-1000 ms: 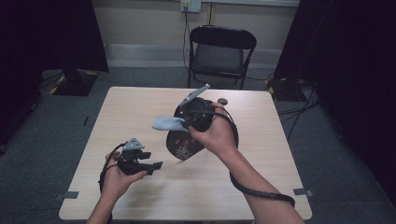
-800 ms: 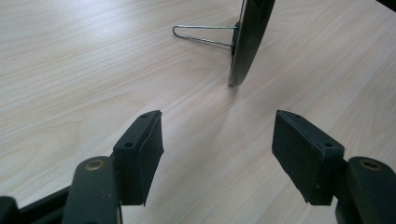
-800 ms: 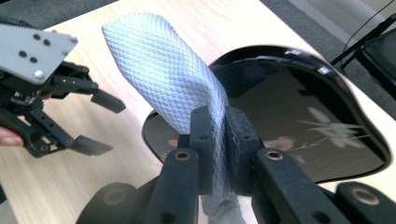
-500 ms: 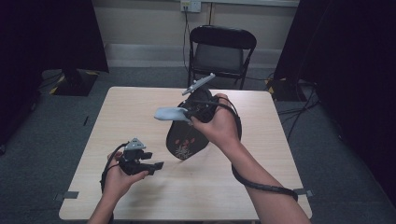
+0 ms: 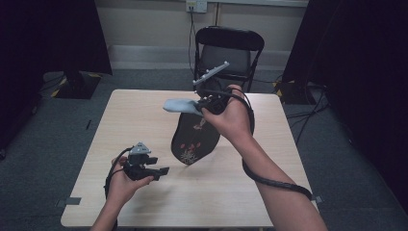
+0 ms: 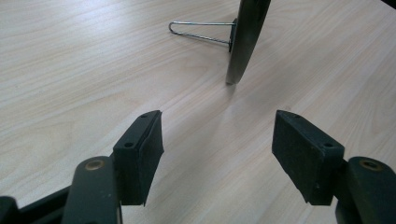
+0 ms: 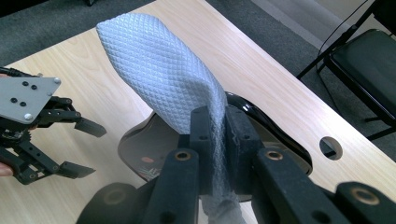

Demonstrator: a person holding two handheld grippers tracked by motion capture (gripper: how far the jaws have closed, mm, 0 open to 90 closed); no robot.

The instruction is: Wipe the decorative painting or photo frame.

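A black oval plate point(image 5: 192, 139) with red flowers stands upright on the wooden table point(image 5: 139, 110), propped by a wire stand point(image 6: 201, 30). In the left gripper view the plate point(image 6: 245, 37) shows edge-on. My right gripper point(image 5: 199, 107) hovers above the plate's top edge, shut on a pale blue textured cloth point(image 5: 179, 105) that sticks out to the left. In the right gripper view the cloth point(image 7: 159, 74) rises from between the jaws of the right gripper point(image 7: 217, 126), with the plate point(image 7: 140, 144) behind. My left gripper point(image 5: 163, 172) stays low at the front left, open and pointing at the plate.
A black folding chair point(image 5: 230, 53) stands behind the table's far edge. A round hole point(image 7: 330, 148) is cut in the tabletop near the far right. Dark curtains hang on both sides. The right gripper's cable point(image 5: 274, 180) loops under the forearm.
My right hand has risen with the cloth, from in front of the plate's top to above it. The left hand has kept still.
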